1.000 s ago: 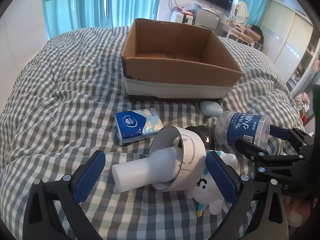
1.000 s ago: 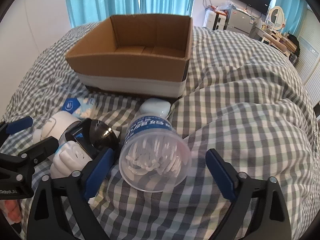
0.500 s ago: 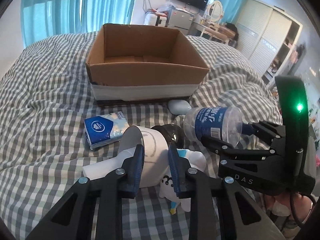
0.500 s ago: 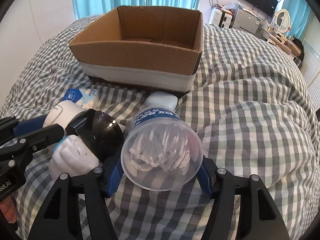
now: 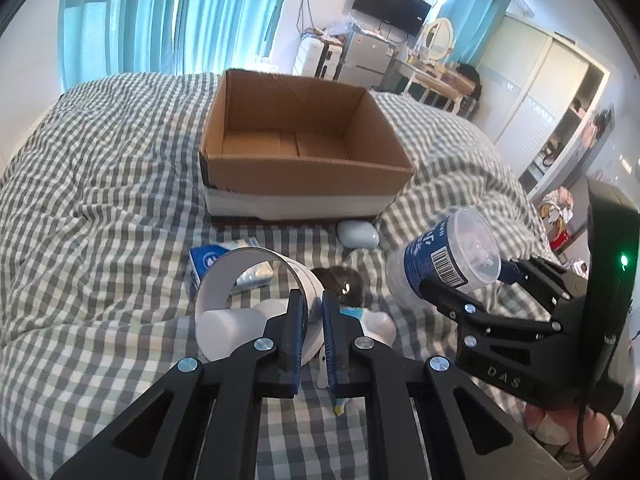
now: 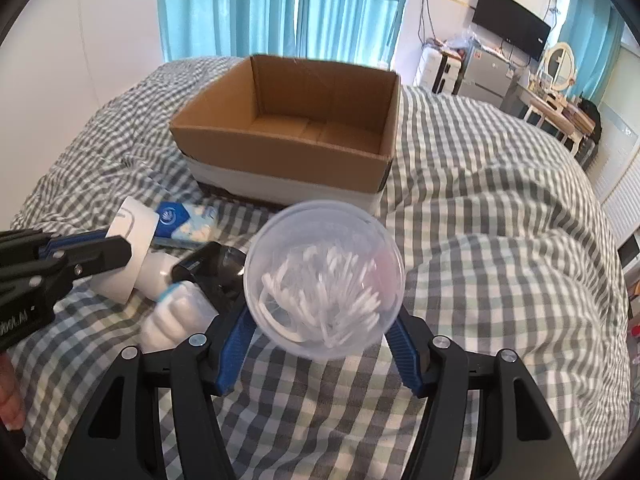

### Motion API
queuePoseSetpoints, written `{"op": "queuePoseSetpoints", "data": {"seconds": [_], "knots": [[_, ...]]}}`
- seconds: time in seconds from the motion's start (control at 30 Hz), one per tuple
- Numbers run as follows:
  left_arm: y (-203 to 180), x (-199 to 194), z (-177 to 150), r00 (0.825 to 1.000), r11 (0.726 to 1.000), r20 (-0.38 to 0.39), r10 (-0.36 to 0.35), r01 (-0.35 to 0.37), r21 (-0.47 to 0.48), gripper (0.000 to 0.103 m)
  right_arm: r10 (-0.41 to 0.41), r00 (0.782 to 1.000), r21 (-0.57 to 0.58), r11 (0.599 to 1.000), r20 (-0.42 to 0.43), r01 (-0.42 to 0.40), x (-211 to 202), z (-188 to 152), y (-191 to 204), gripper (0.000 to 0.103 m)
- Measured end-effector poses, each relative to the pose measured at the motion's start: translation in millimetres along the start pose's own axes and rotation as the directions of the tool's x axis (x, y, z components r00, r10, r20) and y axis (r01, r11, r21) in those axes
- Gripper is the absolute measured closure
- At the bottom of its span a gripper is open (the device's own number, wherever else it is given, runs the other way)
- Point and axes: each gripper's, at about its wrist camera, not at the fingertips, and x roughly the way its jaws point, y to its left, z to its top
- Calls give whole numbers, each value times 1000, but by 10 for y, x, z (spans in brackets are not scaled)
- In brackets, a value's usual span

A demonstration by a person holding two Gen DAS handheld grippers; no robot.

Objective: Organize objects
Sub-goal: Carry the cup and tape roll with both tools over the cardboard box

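Note:
An open, empty cardboard box [image 5: 304,152] [image 6: 296,136] stands on the checked bed. My left gripper [image 5: 311,320] is shut on the rim of a white paper cup [image 5: 256,276] and holds it lifted over the bed; the cup also shows in the right wrist view [image 6: 132,248]. My right gripper [image 6: 320,320] is shut on a clear tub of cotton swabs [image 6: 324,284], raised off the bed; the tub with its blue label shows in the left wrist view [image 5: 448,264].
On the bed in front of the box lie a blue tissue pack [image 5: 212,258] [image 6: 188,220], a pale blue case [image 5: 357,235], a black round object [image 5: 340,284] [image 6: 216,268] and a white plush toy [image 5: 372,328] [image 6: 176,316]. Furniture stands beyond the bed.
Both grippers closed on their objects, the left on the cup, the right on the swab tub, and lifted them off the bed toward the box.

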Motion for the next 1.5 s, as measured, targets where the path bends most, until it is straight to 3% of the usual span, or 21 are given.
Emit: {"op": "queuePoseSetpoints", "data": {"seconds": [0.47, 0.87, 1.23, 1.5], "knots": [[-4, -359, 656, 995, 997, 70, -65, 67, -31, 97, 4, 990, -26, 1000, 139, -1, -583, 364, -27, 42], [-197, -379, 1285, 992, 999, 129, -10, 3, 53, 97, -21, 974, -46, 998, 224, 32, -800, 961, -113, 42], [-107, -125, 1919, 985, 995, 163, 49, -63, 78, 97, -37, 970, -44, 998, 239, 49, -465, 1680, -253, 42], [37, 409, 2158, 989, 990, 115, 93, -104, 94, 97, -26, 978, -21, 999, 208, 31, 43, 2070, -400, 42]]}}
